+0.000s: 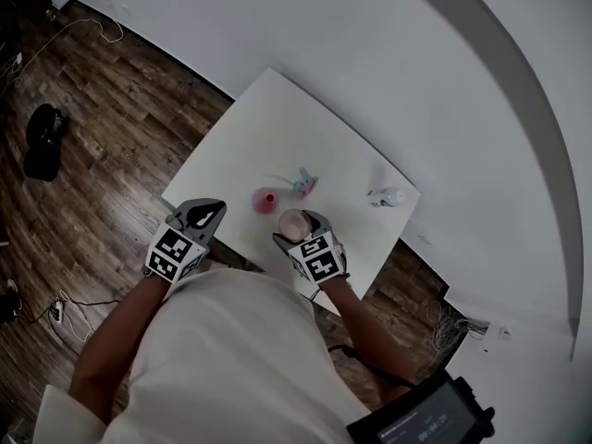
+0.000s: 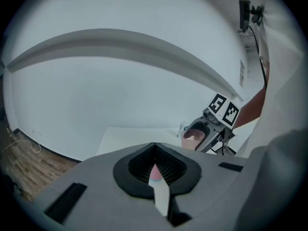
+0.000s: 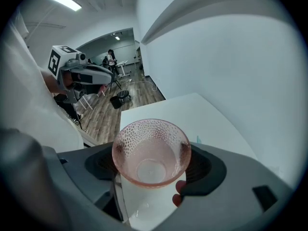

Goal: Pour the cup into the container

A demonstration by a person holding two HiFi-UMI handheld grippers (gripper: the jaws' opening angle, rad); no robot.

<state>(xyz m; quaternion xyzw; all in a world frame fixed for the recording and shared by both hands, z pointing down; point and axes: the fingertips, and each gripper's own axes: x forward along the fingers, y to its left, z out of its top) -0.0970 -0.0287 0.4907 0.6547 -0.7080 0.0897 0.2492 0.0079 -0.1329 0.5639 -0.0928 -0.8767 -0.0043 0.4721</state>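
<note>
Cup (image 3: 151, 150) of pink dimpled glass fills the middle of the right gripper view. It is clamped between the two grey jaws, which stand wide apart with their pads against its sides. Its mouth faces the camera, and that view does not show whether anything is inside. In the left gripper view, at centre right, something pale and speckled shows in its mouth.

In the head view the right gripper (image 1: 300, 230) holds the cup at lower centre, over the near edge of the white table (image 1: 277, 118). Just to the upper left of it on the table stands the small pink container (image 1: 266, 200), close to the cup but not touching it. Farther up the table lies a small pink and blue object (image 1: 305, 184), too small to make out. Near the table's right corner a small clear bottle (image 1: 387, 195) lies on its side.

The left gripper (image 1: 205, 214) is to the left of the cup, at the table's near left edge, well apart from the container. Its own view shows its jaws brought together on nothing, with only a thin slit between them. Dark wooden floor (image 1: 111, 128) fills the left of the head view, and a person's arms and pale shirt (image 1: 231, 359) fill the bottom.
</note>
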